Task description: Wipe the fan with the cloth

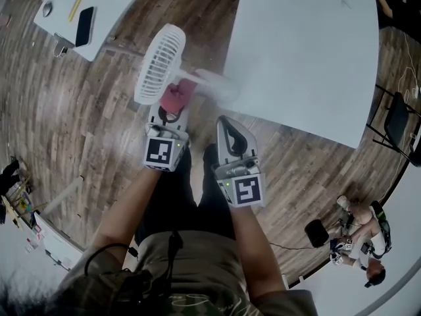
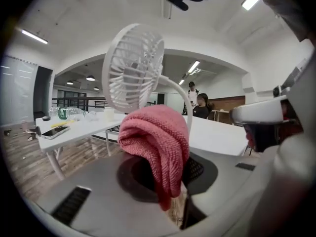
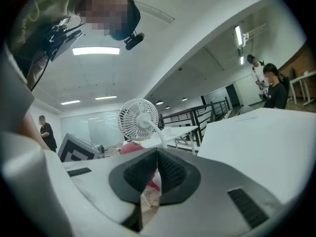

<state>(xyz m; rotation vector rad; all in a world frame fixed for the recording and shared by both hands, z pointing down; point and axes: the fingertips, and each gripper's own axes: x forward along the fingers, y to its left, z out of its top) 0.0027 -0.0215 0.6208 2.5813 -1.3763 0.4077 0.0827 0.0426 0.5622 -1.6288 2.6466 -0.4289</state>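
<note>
A white fan with a round grille stands on a curved neck clipped at the edge of the white table. My left gripper sits just below the grille, shut on a pink knitted cloth that bunches over its jaws. In the left gripper view the cloth drapes over the jaws in front of the fan. My right gripper is beside it to the right, below the fan's neck, shut with nothing in it. In the right gripper view the fan is ahead, beyond the closed jaws.
A second white table at the upper left carries a phone and a bottle. A black chair stands at the right edge. Someone crouches with gear on the floor at the lower right. Wooden floor lies below.
</note>
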